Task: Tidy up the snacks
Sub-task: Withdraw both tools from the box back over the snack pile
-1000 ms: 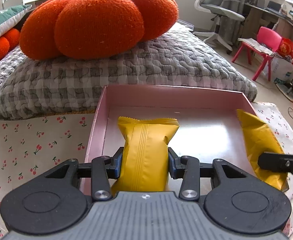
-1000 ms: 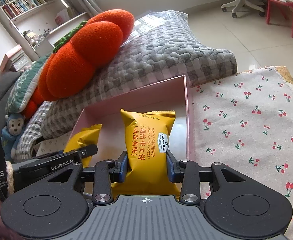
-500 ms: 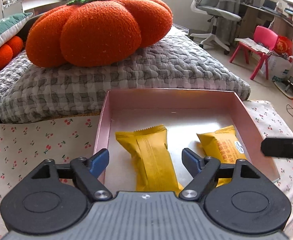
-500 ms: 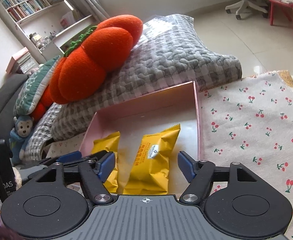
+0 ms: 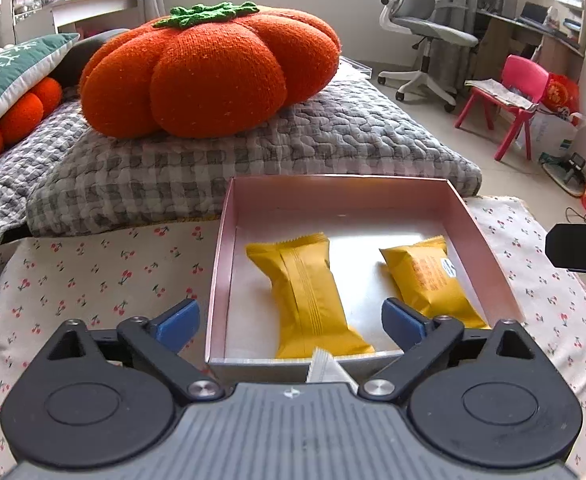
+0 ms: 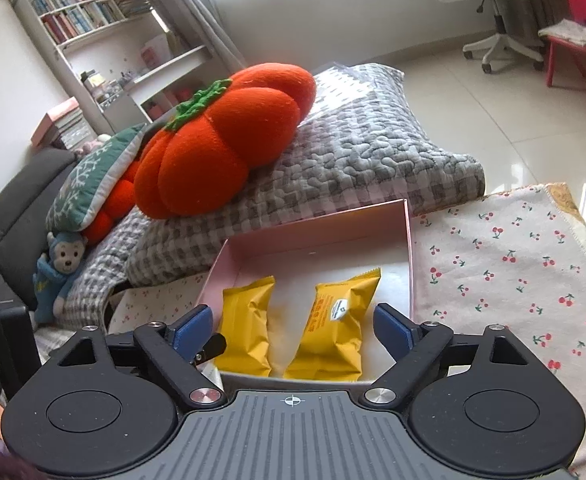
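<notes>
Between the wide-spread blue pads of the left gripper (image 5: 291,318) lies a glossy yellow snack packet (image 5: 307,296), seam side up with crimped ends, untouched by either finger. Just right of it, beyond the right pad, a second yellow packet (image 5: 427,280) shows its printed face and a small white label. Both rest flat, apart from each other, on the pale floor of a shallow square pink box (image 5: 219,272) with thin upright walls. A white crimped wrapper edge (image 5: 325,366) pokes up at the box's near wall, close under the gripper. The right gripper (image 6: 293,328) is likewise spread open and holds nothing, its pads flanking the same two packets from the near side. Around the box spreads a cherry-print cloth (image 5: 105,276); beyond its far wall sits a grey quilted cushion (image 5: 293,152), and on that a knitted orange pumpkin pillow (image 5: 213,76) with a green stalk
</notes>
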A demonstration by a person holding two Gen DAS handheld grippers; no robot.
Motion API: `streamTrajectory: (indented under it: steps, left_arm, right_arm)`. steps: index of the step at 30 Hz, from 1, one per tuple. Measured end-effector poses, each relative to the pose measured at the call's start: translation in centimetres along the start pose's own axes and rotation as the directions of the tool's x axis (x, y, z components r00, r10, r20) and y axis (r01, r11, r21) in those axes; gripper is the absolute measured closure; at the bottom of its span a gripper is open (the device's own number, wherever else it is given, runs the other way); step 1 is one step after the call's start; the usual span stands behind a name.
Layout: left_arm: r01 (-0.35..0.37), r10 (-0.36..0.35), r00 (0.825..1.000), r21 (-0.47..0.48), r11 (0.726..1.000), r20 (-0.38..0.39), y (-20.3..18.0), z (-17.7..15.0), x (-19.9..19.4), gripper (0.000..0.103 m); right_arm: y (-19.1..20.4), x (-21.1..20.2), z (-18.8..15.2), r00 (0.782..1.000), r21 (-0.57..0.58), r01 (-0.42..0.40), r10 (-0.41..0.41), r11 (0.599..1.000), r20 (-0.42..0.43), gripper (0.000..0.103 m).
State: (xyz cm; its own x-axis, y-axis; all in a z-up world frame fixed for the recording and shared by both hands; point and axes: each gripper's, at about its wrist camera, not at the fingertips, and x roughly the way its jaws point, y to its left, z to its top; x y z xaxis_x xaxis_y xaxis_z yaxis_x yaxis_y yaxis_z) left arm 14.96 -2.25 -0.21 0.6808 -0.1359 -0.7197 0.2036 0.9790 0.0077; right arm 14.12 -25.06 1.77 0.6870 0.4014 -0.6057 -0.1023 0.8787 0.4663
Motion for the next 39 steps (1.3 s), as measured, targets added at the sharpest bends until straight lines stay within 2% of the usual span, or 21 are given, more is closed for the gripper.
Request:
streamTrajectory:
  steps: [6, 14, 19, 23, 29, 39]
  left_arm:
    - [-0.008, 0.008, 1.000, 0.004, 1.000, -0.010, -0.1, -1.2, -1.3, 0.001]
    - [-0.004, 0.003, 0.999, -0.028, 1.000, -0.047, 0.9, -3.8, -3.1, 0.001]
    - [0.003, -0.005, 1.000, -0.063, 0.998, -0.030, 1.5, -6.1, -4.1, 0.001]
    - [0.022, -0.025, 0.999, -0.077, 0.997, -0.036, 1.7, -7.5, -4.9, 0.001]
    - [0.014, -0.017, 0.999, -0.084, 0.996, -0.037, 1.9, -9.3, -5.9, 0.001]
    - [0.026, -0.030, 0.998, -0.078, 0.997, -0.049, 1.3, -13.3, -6.2, 0.001]
  right_arm:
    - [0.3, -1.7, -1.2, 1.000, -0.034, 0.019, -0.019, 0.999, 0.009, 0.007]
    - [0.2, -3.2, -3.9, 0.998, -0.106, 0.067, -0.068, 0.992, -0.006, 0.006]
    - [0.0, -3.4, -6.1, 0.995, -0.149, 0.095, -0.098, 0.984, -0.016, 0.005]
    - [0.0, -3.2, -8.7, 0.990, -0.220, 0.123, -0.136, 0.968, -0.045, 0.005]
    - [-0.1, -3.8, -12.1, 0.987, -0.336, 0.127, -0.154, 0.933, -0.054, 0.005]
    - [-1.4, -5.2, -15.4, 0.986, -0.388, 0.133, -0.163, 0.912, -0.045, 0.005]
